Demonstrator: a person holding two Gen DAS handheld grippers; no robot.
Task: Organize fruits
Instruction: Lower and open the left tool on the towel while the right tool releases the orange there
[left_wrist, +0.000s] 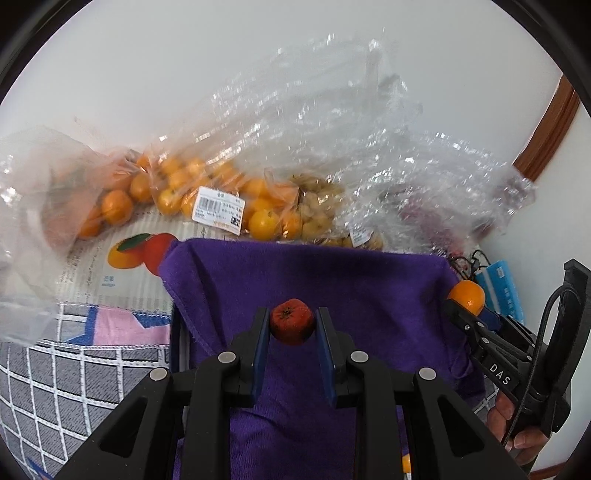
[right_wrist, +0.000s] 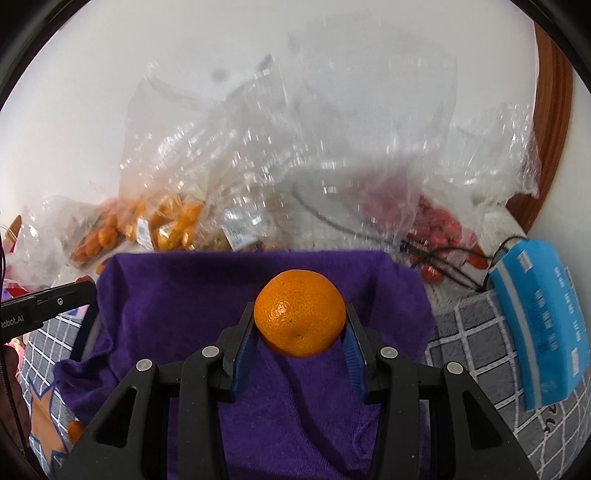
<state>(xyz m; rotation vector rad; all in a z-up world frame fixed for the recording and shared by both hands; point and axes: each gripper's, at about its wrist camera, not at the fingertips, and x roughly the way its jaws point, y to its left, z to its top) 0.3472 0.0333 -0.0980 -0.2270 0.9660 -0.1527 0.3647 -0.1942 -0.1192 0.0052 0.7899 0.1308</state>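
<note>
A small, dull red fruit (left_wrist: 291, 322) is clamped in the left gripper (left_wrist: 291, 326) and a glossy orange (right_wrist: 300, 313) in the right gripper (right_wrist: 300, 325), both over the purple cloth (left_wrist: 369, 295). Bagged red fruits (right_wrist: 439, 225) are seen clearly only from the right wrist.

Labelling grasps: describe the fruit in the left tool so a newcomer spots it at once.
Start at the purple towel draped in front of the clear plastic bags of orange fruit. Just above it, the left tool is shut on a small, dull red round fruit with a dark dimpled centre. The only other held fruit, the right tool's mandarin, is bigger and bright orange.
</note>
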